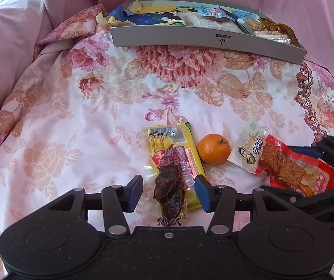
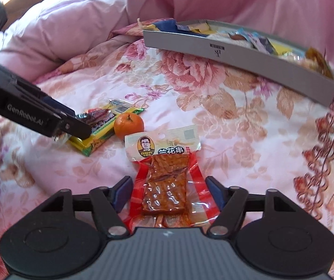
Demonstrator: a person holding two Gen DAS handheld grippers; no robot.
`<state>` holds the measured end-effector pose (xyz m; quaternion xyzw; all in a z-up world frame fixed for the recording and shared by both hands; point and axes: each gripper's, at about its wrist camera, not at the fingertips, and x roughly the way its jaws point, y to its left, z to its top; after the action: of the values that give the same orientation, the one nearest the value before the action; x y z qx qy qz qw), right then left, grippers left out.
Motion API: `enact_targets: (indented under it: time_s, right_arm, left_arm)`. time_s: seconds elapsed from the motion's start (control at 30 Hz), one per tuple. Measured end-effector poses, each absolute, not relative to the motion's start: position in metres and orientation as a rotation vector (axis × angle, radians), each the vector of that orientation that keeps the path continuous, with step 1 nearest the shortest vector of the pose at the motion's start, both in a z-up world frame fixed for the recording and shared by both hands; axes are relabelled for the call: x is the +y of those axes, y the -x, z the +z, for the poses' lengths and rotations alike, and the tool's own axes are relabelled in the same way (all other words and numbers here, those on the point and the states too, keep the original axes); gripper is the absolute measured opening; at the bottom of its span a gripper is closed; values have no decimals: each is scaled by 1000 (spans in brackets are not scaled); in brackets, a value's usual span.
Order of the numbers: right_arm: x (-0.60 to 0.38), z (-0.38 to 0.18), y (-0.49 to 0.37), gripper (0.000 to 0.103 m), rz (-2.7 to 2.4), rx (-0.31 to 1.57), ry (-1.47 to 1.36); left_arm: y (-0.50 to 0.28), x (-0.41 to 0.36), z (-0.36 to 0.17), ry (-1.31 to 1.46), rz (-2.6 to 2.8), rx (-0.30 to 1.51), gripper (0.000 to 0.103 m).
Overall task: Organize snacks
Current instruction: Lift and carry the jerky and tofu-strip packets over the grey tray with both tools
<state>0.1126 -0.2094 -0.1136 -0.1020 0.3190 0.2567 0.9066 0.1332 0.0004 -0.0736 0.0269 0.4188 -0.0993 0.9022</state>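
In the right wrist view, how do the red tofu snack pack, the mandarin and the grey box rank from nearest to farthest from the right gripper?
1. Red tofu snack pack: lies between the open fingers of the right gripper.
2. Mandarin: just beyond the pack's top, to the left.
3. Grey box: at the far edge of the bedspread, upper right.

bedspread (image 1: 73, 116) – woven cloth, floral, faint sheen | pink quilt (image 1: 15, 35) – soft matt cloth | box (image 1: 190, 39) – smooth grey card, matt | tofu packet (image 2: 164, 182) – glossy clear-and-red plastic film | yellow packet (image 1: 178, 140) – shiny foil-like wrap | mandarin (image 1: 213, 149) – dimpled peel | gripper pads (image 1: 135, 191) – matt blue rubbery
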Motion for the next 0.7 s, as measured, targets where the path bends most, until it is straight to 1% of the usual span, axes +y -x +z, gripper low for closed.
enact_targets:
  time_s: [0.13, 0.17, 0.23, 0.27, 0.4, 0.5, 0.6, 0.7]
  right_arm:
    - [-207, -116, -112, 81, 541, 655, 221]
    - [-206, -116, -112, 79, 540, 656, 226]
    - [-204, -115, -112, 71, 548, 660, 237]
    - [-203, -114, -111, 65, 547, 656, 245]
    - [-196, -112, -105, 62, 547, 623, 326]
    - [-186, -113, -94, 58, 537, 556, 461]
    - [-176, -116, -84, 57, 522, 490, 586]
    - [-174, -117, -81, 56, 513, 467, 626]
  left_arm:
    - [-137, 4, -75, -16, -217, 874, 49]
    - [-137, 4, -75, -11, -216, 875, 48]
    - [-136, 4, -75, -12, -215, 872, 48]
    - [-135, 3, -75, -15, -215, 869, 48]
    - [-132, 1, -73, -35, -222, 857, 47]
    - [-128, -5, -72, -88, -224, 834, 47]
    - [-122, -12, -71, -161, -220, 800, 47]
    - [-119, -17, -69, -205, -220, 768, 47]
